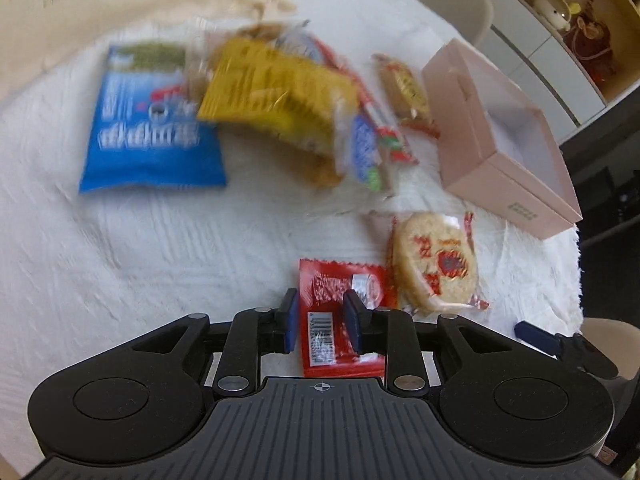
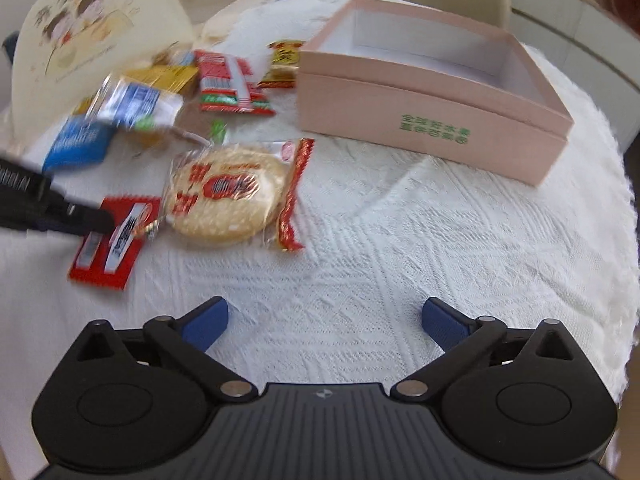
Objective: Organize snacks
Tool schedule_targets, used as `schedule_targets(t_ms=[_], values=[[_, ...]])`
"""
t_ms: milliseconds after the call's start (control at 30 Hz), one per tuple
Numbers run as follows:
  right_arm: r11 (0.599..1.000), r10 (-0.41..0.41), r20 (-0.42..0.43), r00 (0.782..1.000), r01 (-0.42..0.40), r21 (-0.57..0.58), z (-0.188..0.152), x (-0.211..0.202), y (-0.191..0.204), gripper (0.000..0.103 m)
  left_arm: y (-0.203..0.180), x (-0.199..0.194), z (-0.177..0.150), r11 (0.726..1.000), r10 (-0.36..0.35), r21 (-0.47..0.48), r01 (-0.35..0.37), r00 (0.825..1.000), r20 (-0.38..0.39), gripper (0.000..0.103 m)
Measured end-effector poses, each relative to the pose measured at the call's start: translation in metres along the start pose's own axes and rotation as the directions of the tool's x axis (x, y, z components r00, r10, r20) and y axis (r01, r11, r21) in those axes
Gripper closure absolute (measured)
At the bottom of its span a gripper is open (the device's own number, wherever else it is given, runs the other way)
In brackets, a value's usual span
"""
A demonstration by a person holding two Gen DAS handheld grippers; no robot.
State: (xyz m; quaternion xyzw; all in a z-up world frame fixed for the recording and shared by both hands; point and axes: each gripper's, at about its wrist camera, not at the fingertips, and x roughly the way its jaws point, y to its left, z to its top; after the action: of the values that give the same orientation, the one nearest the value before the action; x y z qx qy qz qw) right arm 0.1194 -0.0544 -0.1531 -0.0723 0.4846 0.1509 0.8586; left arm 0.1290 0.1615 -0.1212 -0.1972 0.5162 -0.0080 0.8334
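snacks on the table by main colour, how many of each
red: 2, red packet, red-striped pack
blue: 2, big blue bag, small blue-white pack
yellow: 2, yellow bag, gold-wrapped cookie
clear: 1, rice cracker
total: 7

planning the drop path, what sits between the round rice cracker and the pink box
Only bare white tablecloth lies between the round rice cracker and the pink box; the right wrist view shows that stretch plainly.
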Motion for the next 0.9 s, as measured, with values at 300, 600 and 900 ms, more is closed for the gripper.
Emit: schedule_targets(t_ms=[300, 600, 900], values=[[0.989, 0.094, 0.011, 0.996, -0.092, -0.120, -0.010, -0.011, -0.014, 0.000, -0.068, 0.009, -0.031, 0.963, 0.198, 0.182, -0.196, 0.980, 0.006, 0.068], [0.987, 0.104, 0.081, 0.991, -0.092, -0.135, -0.022, -0.039, -0.068, 0.008, -0.088, 0.022, -0.036, 0.974, 0.150, 0.164, -0.154, 0.988, 0.038, 0.005], [0.993, 0.095, 0.146, 0.985, -0.083, -0.083, -0.027, -0.045, -0.086, 0.008, -0.066, 0.037, -0.022, 0.945, 0.300, 0.122, -0.302, 0.953, 0.038, 0.005]])
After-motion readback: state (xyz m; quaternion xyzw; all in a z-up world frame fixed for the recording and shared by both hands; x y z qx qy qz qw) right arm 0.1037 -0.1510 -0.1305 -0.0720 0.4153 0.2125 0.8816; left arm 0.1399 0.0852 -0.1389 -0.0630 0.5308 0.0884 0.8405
